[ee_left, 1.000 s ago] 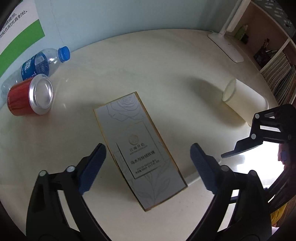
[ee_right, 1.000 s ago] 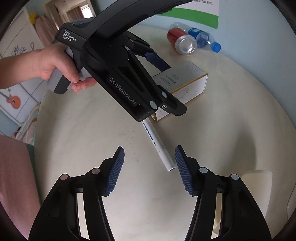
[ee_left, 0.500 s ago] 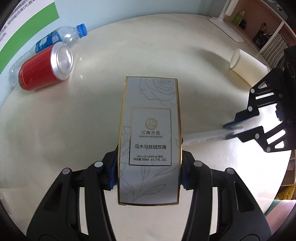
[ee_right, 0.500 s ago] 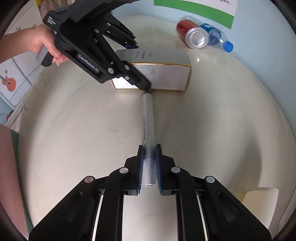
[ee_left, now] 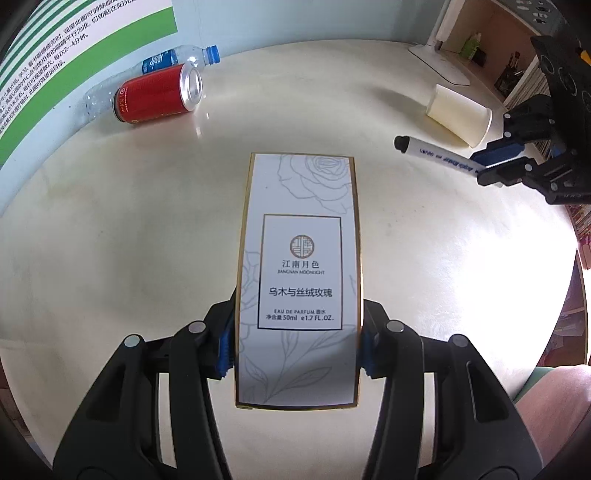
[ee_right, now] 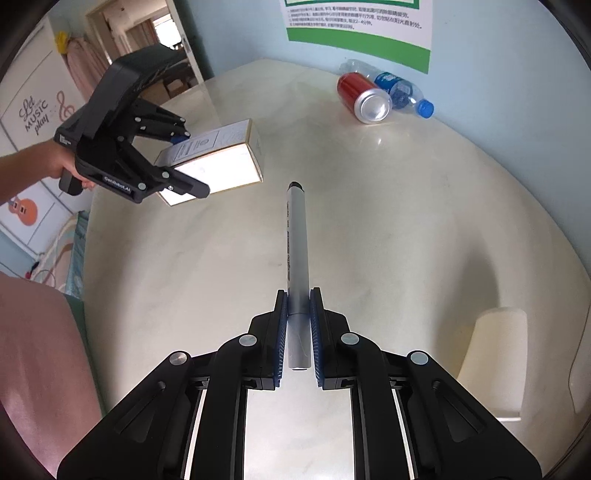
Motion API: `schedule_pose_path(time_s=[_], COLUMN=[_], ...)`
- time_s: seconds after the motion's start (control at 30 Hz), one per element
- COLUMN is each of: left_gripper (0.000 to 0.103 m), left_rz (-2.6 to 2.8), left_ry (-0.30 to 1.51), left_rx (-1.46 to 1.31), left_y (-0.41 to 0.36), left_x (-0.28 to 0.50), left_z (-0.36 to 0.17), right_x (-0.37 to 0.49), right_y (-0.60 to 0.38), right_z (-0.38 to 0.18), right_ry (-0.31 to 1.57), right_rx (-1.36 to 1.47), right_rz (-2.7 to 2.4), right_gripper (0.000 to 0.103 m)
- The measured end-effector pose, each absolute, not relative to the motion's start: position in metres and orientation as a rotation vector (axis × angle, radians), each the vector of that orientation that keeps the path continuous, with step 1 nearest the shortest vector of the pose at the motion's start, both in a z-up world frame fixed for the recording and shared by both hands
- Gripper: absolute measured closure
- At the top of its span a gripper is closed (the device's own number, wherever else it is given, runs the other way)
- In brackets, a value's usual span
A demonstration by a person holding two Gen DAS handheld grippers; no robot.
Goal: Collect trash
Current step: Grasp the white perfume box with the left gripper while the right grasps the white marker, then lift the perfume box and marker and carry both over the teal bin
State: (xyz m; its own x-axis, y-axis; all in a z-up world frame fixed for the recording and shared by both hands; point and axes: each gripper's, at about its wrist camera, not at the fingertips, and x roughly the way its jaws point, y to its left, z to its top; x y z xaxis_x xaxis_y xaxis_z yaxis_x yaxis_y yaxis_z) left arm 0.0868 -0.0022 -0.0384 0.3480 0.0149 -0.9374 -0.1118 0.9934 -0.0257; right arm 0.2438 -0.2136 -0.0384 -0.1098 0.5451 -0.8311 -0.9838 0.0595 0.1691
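Note:
My left gripper (ee_left: 297, 341) is shut on a white perfume box (ee_left: 301, 229) with gold edges, lifted off the round cream table (ee_left: 110, 240). From the right wrist view the box (ee_right: 221, 166) hangs at the left in that gripper (ee_right: 186, 164). My right gripper (ee_right: 298, 314) is shut on a grey marker (ee_right: 296, 236) with a black cap, raised above the table; in the left wrist view the marker (ee_left: 432, 149) shows at the right. A red can (ee_left: 159, 98) and a clear plastic bottle (ee_left: 173, 61) lie together by the wall. A cream paper cup (ee_left: 458, 114) lies on its side.
A green and white poster (ee_right: 358, 26) hangs on the blue wall behind the can (ee_right: 364, 98) and bottle (ee_right: 400, 92). A white lamp base (ee_left: 439, 62) and bookshelves (ee_left: 517, 55) stand at the far right. A person's hand (ee_right: 62, 166) holds the left gripper.
The left gripper closed on the perfume box and lifted it off the table, moving left. The right gripper closed on the marker and raised it.

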Motion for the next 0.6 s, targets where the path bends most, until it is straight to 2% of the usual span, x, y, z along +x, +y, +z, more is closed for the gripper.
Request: schedule_pose_path(time_s=[0.3,0.6], left_gripper=[0.056,0.056], left_rz=[-0.053,-0.410], left_ry=[1.156,1.148], left_rx=[0.004,0.168], left_y=[-0.064,-0.165], left_x=[0.106,0.112], left_z=[-0.018,-0.018], right_x=[0.214,0.156], right_y=[-0.288,-0.393], right_z=[-0.003,-0.011], right_ry=[0.912,1.001], right_rx=[-0.558,-0.338], right_rz=[1.302,1.014], right_gripper=[0.090,0.090])
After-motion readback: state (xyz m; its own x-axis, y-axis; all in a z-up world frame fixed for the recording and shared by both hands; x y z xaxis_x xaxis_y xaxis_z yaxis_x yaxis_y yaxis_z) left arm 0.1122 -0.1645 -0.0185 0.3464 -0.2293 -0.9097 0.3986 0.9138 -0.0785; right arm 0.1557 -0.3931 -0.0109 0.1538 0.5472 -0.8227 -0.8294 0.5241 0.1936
